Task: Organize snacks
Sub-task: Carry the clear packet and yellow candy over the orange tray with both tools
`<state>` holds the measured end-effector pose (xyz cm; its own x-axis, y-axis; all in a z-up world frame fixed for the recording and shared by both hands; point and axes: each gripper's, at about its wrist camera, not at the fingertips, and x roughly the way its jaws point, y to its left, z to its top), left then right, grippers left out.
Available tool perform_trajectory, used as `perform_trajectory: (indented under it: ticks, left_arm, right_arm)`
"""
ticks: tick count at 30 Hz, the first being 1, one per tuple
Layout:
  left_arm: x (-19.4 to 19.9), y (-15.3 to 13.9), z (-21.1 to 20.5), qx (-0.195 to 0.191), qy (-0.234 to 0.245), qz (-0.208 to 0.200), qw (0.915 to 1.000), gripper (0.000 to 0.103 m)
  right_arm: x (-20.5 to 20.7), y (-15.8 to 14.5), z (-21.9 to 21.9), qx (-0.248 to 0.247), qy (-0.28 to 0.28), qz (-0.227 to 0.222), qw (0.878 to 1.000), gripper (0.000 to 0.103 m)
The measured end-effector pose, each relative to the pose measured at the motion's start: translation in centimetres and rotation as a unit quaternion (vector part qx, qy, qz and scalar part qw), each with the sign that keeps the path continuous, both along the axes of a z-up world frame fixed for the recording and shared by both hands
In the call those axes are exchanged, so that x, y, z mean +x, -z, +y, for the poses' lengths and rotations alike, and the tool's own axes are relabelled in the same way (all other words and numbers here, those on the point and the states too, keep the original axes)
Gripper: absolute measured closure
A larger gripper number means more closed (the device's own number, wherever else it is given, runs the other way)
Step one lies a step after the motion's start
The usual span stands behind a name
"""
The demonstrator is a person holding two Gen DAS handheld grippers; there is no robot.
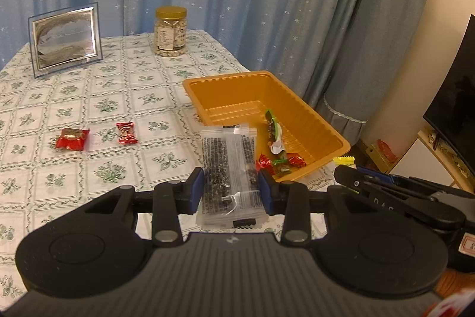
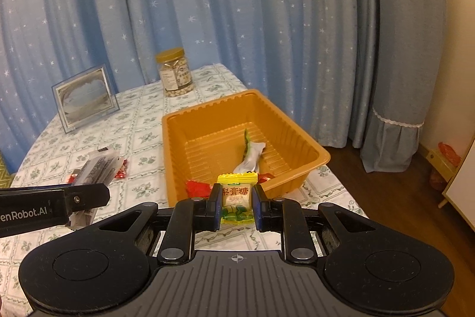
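Your left gripper point(image 1: 231, 191) pinches a clear, dark-speckled sachet point(image 1: 228, 168), long axis forward; your right gripper point(image 2: 237, 205) pinches a yellow candy packet point(image 2: 237, 196), apparently nearer the orange plastic tray point(image 2: 322, 152) ahead

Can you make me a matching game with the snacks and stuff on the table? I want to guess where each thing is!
Things:
1. clear packet
2. yellow candy
3. nut jar
4. red candies

Places:
A. lying loose on the tablecloth
B. pinched in the right gripper
C. standing at the far edge of the table, near the curtain
D. pinched in the left gripper

Pairs: 1-D, 2-B, 3-C, 4-A
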<state>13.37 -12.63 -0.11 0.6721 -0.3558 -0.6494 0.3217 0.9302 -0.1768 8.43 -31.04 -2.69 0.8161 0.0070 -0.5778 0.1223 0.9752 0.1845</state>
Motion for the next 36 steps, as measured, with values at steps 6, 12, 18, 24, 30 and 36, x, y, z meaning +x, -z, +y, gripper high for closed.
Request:
perform_trajectory:
  ticks: [6, 12, 18, 24, 30, 36]
  left_arm:
    - [1.2, 0.3, -0.9, -0.005, 0.007, 0.003, 1.0, 0.067]
    - [2.3, 0.3, -2.0, -0.009, 0.014, 0.003, 0.9999, 0.067]
    - [3.7, 0.3, -2.8, -0.013, 0.019, 0.0, 0.9997, 0.067]
    - [5.5, 0.4, -3.5, -0.019, 0.021, 0.003, 0.9996, 0.067]
    - [7.5, 0.8, -4.4, -0.017, 0.026, 0.007, 0.9995, 0.067]
    - [9.3, 1.4, -4.9, -0.016, 0.03, 0.012, 0.9993, 0.067]
  right_arm:
    - [0.8, 0.1, -1.1, -0.001, 0.009, 0.0, 1.0, 0.082]
    - [1.8, -0.1, -1.9, -0.009, 0.012, -0.003, 1.0, 0.082]
    - [3.5, -0.6, -2.7, -0.021, 0.009, -0.007, 1.0, 0.082]
    - [5.8, -0.8, -3.4, -0.025, -0.002, -0.004, 1.0, 0.082]
    - [8.6, -0.3, -3.7, -0.015, -0.013, 0.009, 1.0, 0.082]
    - [10.5, 0.3, -4.0, -0.009, -0.02, 0.023, 0.999, 0.082]
